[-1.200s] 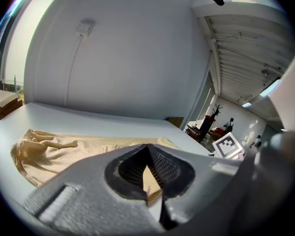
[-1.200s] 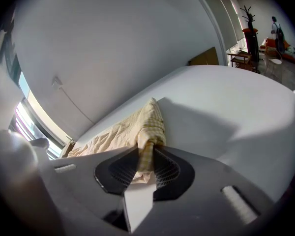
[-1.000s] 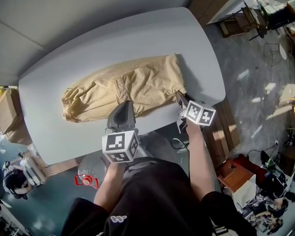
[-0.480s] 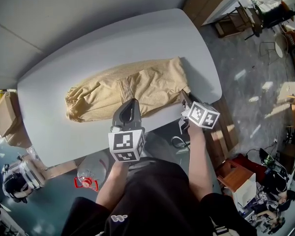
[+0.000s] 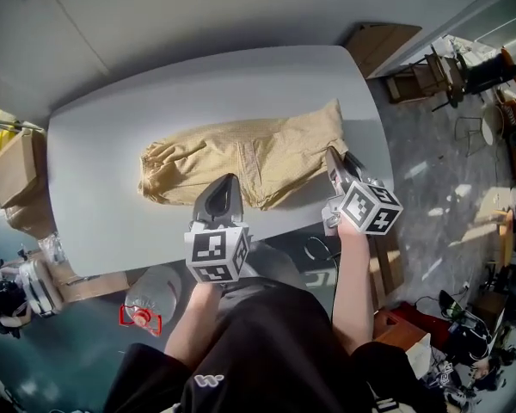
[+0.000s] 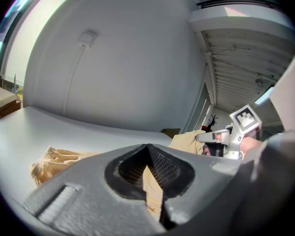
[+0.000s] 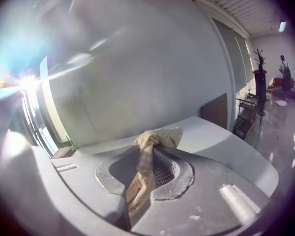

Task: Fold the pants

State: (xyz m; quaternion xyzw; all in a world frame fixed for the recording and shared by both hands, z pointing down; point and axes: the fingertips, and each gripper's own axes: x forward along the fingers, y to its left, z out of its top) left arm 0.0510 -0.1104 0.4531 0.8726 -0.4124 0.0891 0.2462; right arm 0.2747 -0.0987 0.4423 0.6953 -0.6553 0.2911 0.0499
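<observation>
Off the table's left edge stands a brown cardboard box [image 5: 13, 166]. Just off the near edge, beside the person's left forearm, is a clear plastic bottle with a red cap [image 5: 150, 298]. The pale grey table with rounded corners [image 5: 103, 144] carries the tan fabric pants [image 5: 258, 149], which stretch lengthwise across its middle. Their crumpled left end rests on the table well short of the left edge. Their right end comes close to the right edge, where one corner stands up in a peak.

The left tool [image 5: 226, 181] meets the pants' near hem at about mid-length, close to the table's near edge. In the left gripper view its jaws are together on a thin fold of the tan cloth, which runs down between the meshed black pads [image 6: 167, 168]. Its black-and-white marker cube [image 5: 215, 255] sits behind, over the person's hand.

The right tool [image 5: 334, 155] has the near corner of the pants' right end, by the table's near right corner. In the right gripper view its jaws are clamped on a bunched twist of cloth. The cloth is pressed against the meshed pad [image 7: 164, 173], and a knob of it pokes out past the tips. A dark shadow lies on the table under the hem between the two tools.

Beyond the far right corner a brown wooden board [image 5: 383, 41] leans near the wall.
</observation>
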